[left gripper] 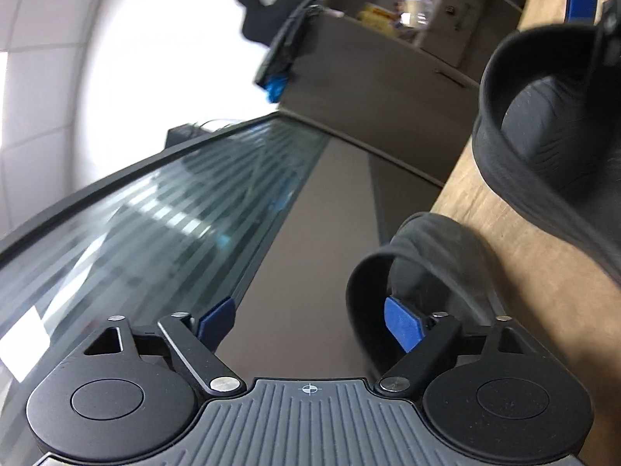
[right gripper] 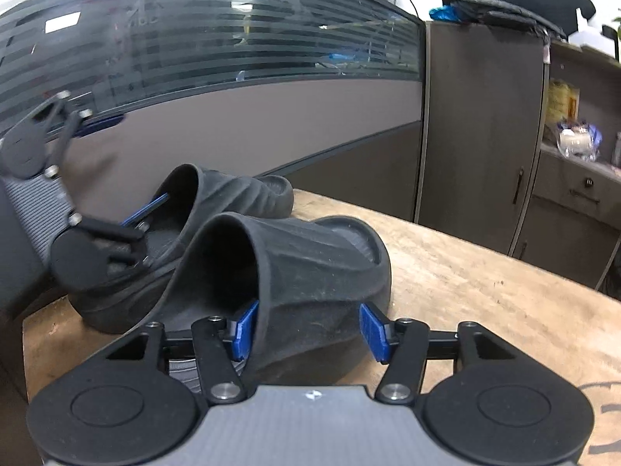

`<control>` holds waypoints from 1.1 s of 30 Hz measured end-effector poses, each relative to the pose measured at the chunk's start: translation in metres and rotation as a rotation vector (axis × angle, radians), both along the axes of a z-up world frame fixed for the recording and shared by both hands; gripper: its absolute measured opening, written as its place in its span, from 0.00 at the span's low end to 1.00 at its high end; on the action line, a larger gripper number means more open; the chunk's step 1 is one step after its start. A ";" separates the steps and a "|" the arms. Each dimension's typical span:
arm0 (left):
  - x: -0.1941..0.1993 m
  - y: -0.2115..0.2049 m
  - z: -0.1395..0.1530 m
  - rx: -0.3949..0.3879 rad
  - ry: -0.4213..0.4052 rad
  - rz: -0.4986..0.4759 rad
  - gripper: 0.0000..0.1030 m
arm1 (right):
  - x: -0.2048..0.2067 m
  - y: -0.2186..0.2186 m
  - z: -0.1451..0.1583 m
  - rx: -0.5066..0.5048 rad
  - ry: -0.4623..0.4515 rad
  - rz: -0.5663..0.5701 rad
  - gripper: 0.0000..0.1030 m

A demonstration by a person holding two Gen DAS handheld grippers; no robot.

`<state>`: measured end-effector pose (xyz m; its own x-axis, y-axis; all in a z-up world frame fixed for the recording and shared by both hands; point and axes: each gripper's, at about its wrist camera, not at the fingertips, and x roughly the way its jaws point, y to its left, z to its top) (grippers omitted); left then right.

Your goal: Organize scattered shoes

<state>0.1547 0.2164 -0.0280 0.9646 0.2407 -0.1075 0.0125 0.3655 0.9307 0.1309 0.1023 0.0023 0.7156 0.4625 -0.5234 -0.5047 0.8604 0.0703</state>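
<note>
Two dark grey slide slippers lie side by side on a wooden table [right gripper: 485, 283]. In the right wrist view, my right gripper [right gripper: 310, 332] is open, its blue pads straddling the strap of the near slipper [right gripper: 310, 268]; the left pad sits inside the opening. The far slipper [right gripper: 233, 198] lies behind it. My left gripper [left gripper: 310, 324] is open, with its right blue pad [left gripper: 403, 328] inside the far slipper [left gripper: 427, 268] and its left pad in the air. It shows in the right wrist view [right gripper: 112, 163], tilted. The near slipper [left gripper: 543, 147] fills the upper right of the left wrist view.
A striped glass partition [right gripper: 213, 39] and grey-brown panel run behind the table. A tall grey cabinet [right gripper: 481, 124] stands at the right, with shelves and drawers [right gripper: 574, 178] beyond it. The table edge [right gripper: 31, 330] is close on the left.
</note>
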 end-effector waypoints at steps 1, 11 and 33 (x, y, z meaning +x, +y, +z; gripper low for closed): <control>0.007 0.003 0.002 -0.013 0.032 -0.012 0.74 | 0.000 -0.001 -0.001 0.005 0.001 -0.001 0.58; 0.047 0.018 0.007 -0.249 0.222 -0.010 0.21 | 0.007 0.003 -0.009 0.010 0.003 -0.033 0.62; -0.024 0.006 0.061 -0.587 0.243 -0.091 0.15 | 0.006 -0.035 0.001 0.101 -0.021 -0.204 0.36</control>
<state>0.1308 0.2224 0.0331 0.9100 -0.0067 -0.4145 0.2530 0.8010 0.5426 0.1368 0.0669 0.0038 0.8098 0.3566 -0.4660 -0.3237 0.9339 0.1522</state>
